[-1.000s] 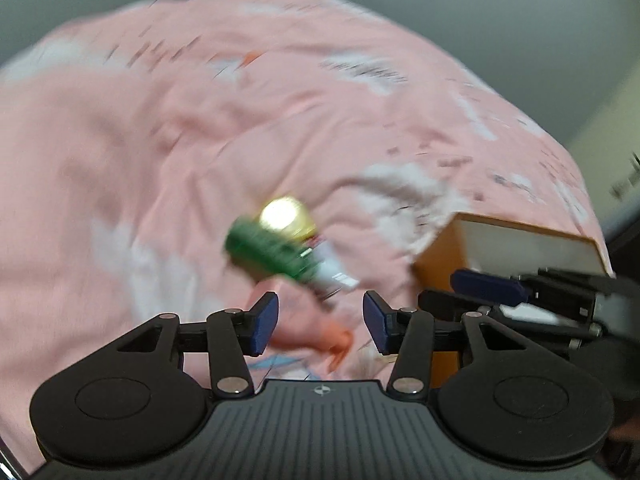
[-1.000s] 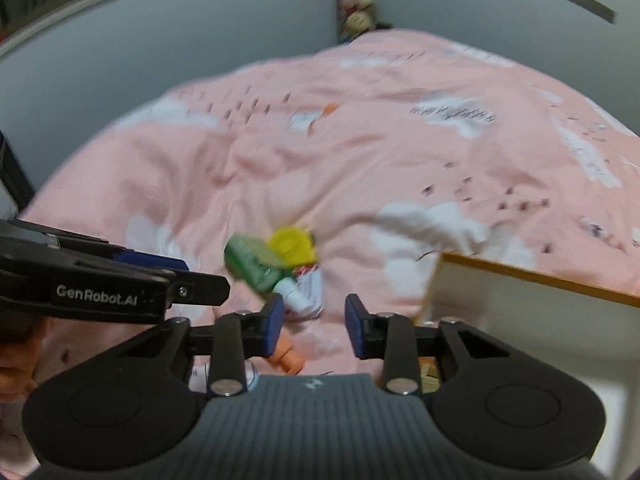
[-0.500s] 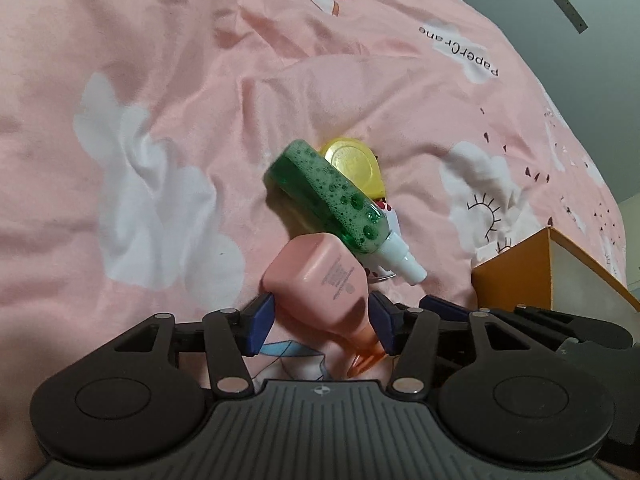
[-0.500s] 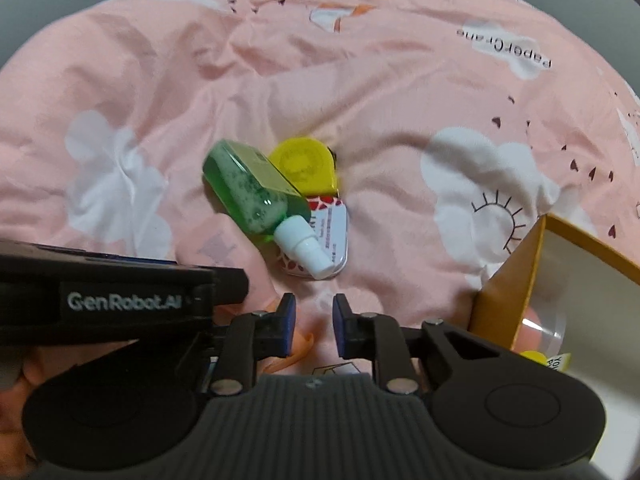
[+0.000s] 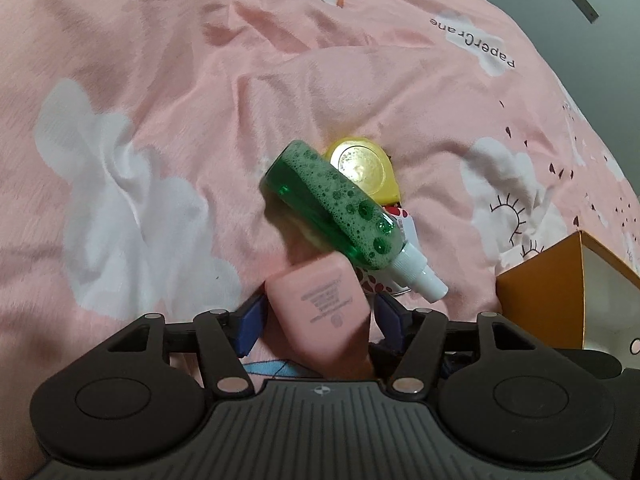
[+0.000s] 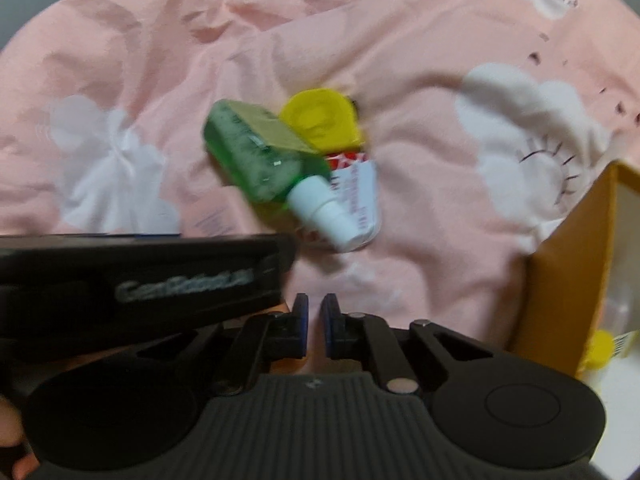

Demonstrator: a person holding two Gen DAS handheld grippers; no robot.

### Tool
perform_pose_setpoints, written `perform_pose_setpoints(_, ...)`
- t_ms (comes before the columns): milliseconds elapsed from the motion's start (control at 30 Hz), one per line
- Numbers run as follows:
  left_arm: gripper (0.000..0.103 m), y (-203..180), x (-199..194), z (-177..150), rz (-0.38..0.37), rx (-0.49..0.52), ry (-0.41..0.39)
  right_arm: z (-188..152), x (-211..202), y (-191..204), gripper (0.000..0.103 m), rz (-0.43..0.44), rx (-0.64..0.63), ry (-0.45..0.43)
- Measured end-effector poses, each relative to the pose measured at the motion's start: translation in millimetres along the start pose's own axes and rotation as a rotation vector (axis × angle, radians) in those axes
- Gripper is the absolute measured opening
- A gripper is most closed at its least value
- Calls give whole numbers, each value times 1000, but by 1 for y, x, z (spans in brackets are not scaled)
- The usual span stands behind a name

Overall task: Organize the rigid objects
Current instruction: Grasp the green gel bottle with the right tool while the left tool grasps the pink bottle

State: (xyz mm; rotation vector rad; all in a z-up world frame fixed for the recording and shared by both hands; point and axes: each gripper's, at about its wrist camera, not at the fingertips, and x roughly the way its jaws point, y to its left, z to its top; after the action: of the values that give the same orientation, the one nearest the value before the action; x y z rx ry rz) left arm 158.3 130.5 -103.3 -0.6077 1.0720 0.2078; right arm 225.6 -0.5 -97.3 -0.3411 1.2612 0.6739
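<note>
On the bed, left claw [image 5: 316,320], jaws just widening, straddles the pink bottle [image 5: 320,316]: light, slick, grip its flat sides; right claw [image 6: 316,320] together, empty.

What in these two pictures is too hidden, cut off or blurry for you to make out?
- Pink bottle, left wrist view: its lower end is hidden behind the left gripper, so whether the pads press it is unclear.
- Red-and-white packet, both views: mostly covered by the green bottle; print unreadable.
- Box, right wrist view: cut off by the edge; its contents are blurred.
- Right gripper, right wrist view: motion blur; what lies between its nearly closed fingers is unclear.
</note>
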Motion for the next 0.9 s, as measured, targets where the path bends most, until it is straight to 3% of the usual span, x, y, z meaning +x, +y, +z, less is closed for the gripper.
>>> perform_pose_setpoints(100,61,-2,0,-1,4,46,-1,-1,-2,6,7,-1,-15,-11)
perform_pose_setpoints(367,58,-6,-10,-3,21,112,-19,-2,-14,5,8,-18,-25,-37)
perform_pose_setpoints(667,56,7,-36,12,118,171,-107,10,-43,14,9,-10,-129,-137)
perform_pose_setpoints(833,55,16,-36,19,139,176,-104,23,-42,29,31,-61,-283,-184)
perform_pose_setpoints(900,55,18,-34,21,134,175,-95,27,-36,33,38,-42,-331,-166)
